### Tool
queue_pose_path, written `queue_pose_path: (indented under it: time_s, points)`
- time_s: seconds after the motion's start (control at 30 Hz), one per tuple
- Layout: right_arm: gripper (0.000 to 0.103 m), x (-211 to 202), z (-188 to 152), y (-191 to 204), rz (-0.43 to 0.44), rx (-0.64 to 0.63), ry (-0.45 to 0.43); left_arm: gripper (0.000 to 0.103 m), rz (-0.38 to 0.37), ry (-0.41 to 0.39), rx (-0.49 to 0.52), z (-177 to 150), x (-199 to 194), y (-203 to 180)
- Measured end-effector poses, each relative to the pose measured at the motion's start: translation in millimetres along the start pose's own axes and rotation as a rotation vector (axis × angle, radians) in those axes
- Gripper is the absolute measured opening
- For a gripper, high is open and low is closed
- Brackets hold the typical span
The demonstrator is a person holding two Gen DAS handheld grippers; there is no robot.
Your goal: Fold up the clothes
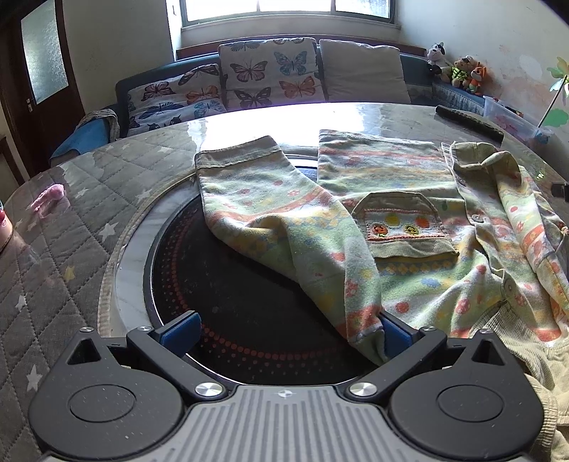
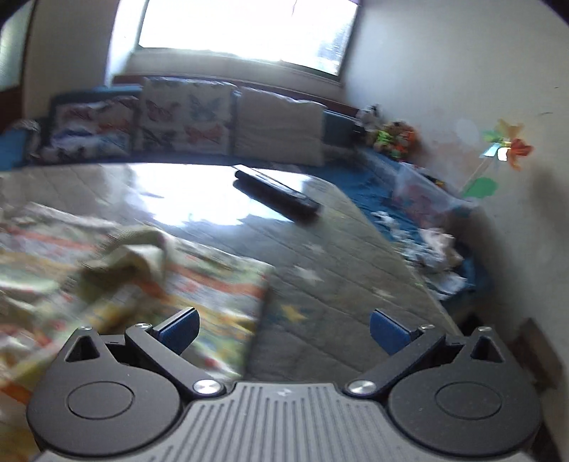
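My left tongs (image 1: 286, 332) gape released, one blue pad touching the sleeve of the pastel flower-printed fleece child's jacket (image 1: 409, 227), which lies spread on the quilted grey counter (image 1: 71, 220). I judge a shallow pinch there could drag the jacket askew. My right tongs (image 2: 284, 328) hover released beside its hem; only that blurred view shows the long black remote (image 2: 277, 193) clearly beyond the jacket.

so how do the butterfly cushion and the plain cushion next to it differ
The butterfly cushion is printed with coloured butterflies; the plain cushion is unpatterned beige. The butterfly cushion sits left of the plain cushion. Both lean upright against the sofa back under the window.
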State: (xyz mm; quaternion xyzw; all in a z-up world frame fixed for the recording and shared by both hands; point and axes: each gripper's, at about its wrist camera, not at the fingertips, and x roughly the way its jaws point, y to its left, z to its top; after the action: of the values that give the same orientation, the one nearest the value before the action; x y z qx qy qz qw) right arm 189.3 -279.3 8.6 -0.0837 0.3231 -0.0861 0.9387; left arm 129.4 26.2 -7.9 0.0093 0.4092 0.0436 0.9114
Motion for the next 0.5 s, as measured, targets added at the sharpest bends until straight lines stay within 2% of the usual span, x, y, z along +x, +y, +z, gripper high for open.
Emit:
queue_pose_path:
  time_s: [0.13, 0.3, 0.5]
  points:
    - [0.103, 4.8, 20.7, 33.1, 0.142, -0.018, -0.03, 0.103, 0.005, 0.002, -0.003, 0.1, -0.6, -0.3]
    - [0.103, 40.8, 27.2, 63.8, 0.137, -0.092, 0.047, 0.103, 0.001, 0.004, -0.005, 0.2, -0.1, -0.2]
    - [0.103, 55.9, 22.7, 60.3, -0.054, -0.114, 0.026, 0.103, -0.011, 0.003, -0.011, -0.3, 0.6, 2.3]
